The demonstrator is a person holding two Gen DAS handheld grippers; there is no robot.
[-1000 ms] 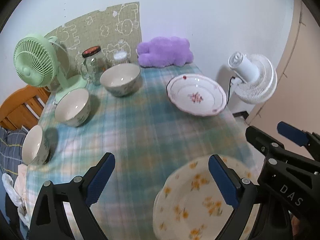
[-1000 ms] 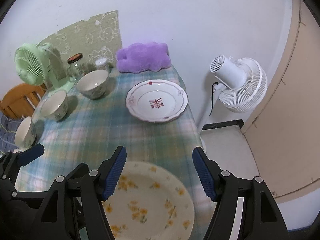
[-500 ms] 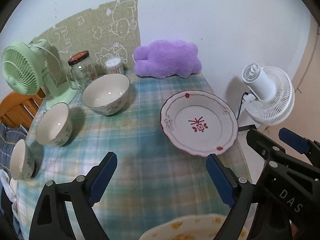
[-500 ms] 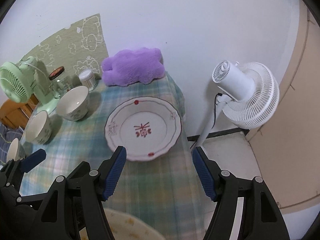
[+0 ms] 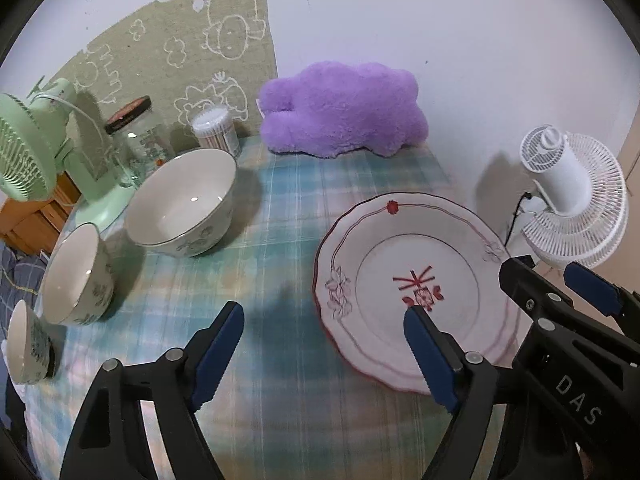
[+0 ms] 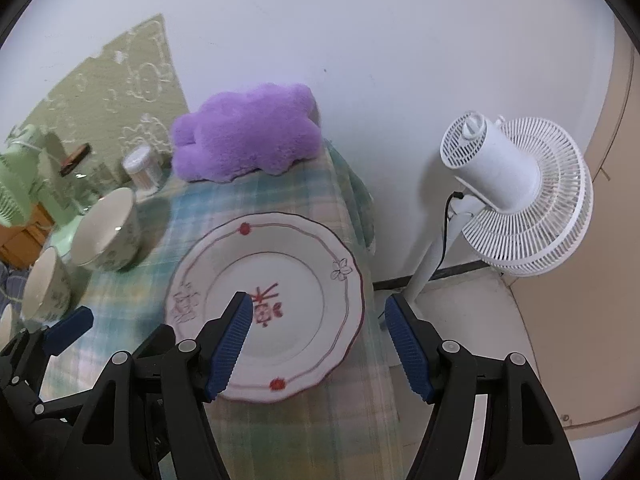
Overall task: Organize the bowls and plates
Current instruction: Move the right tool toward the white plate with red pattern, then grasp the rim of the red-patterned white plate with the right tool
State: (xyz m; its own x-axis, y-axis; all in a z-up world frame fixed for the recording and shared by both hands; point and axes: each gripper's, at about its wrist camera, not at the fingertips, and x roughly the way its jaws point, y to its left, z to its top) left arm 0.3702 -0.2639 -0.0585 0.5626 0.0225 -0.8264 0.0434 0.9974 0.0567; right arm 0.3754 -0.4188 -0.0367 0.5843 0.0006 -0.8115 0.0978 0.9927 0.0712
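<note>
A white plate with red trim (image 5: 416, 280) lies near the table's right edge; it also shows in the right wrist view (image 6: 288, 304). Three white bowls stand in a row at the left: a large one (image 5: 184, 204), a medium one (image 5: 74, 276) and a small one (image 5: 26, 344). My left gripper (image 5: 322, 328) is open and empty above the cloth, its right finger over the plate's near part. My right gripper (image 6: 318, 316) is open and empty above the plate's right half, straddling the table edge.
A checked cloth (image 5: 280, 216) covers the table. At the back stand a purple plush (image 5: 340, 112), a glass jar (image 5: 138, 140), a swab tub (image 5: 216, 130) and a green fan (image 5: 36, 152). A white floor fan (image 6: 516, 192) stands right of the table.
Both grippers have moved forward across the table. The yellow-flowered plate has dropped out of view below, and the red-trimmed plate is now close under the fingers.
</note>
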